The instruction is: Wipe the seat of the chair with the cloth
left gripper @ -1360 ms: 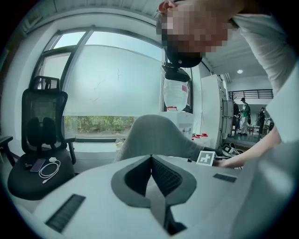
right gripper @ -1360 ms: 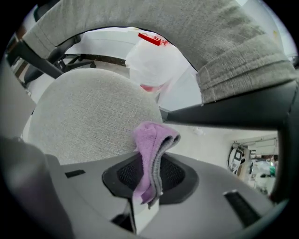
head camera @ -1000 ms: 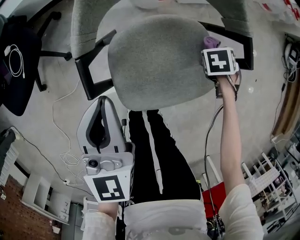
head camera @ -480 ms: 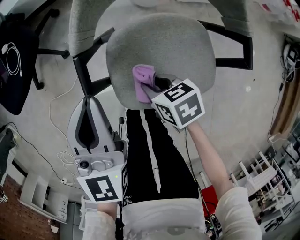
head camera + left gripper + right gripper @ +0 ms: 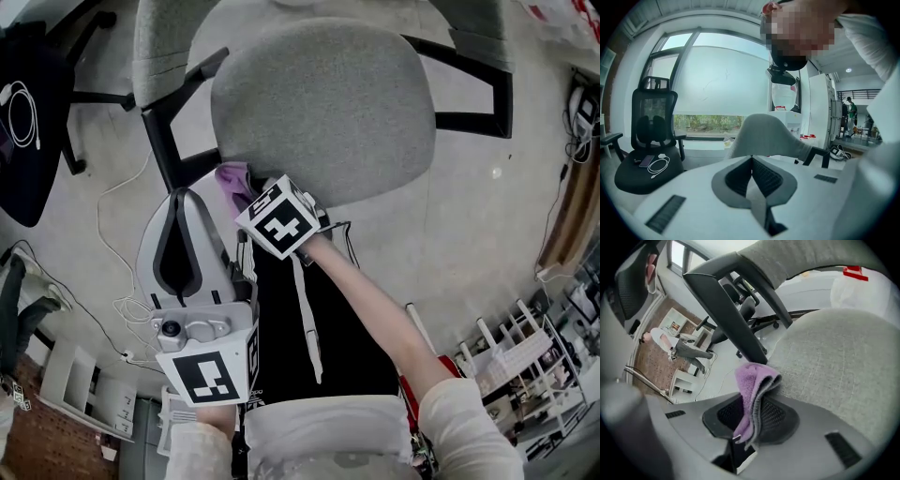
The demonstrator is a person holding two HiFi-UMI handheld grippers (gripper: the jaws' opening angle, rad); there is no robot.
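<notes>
The grey chair seat fills the top of the head view. My right gripper is at the seat's near-left edge, shut on a folded purple cloth. In the right gripper view the cloth sticks out from between the jaws and rests against the seat's edge, beside the black armrest post. My left gripper hangs low at the left, off the chair, its jaws closed together with nothing between them. In the left gripper view the left gripper points toward the grey backrest.
Black armrests flank the seat on both sides. A second black chair with a white cable on it stands at the left. White cables trail on the floor. The person's black-trousered legs stand just before the seat.
My right gripper has swept the cloth from the seat's far right across the seat to its near-left edge. The left gripper has stayed nearly still.
</notes>
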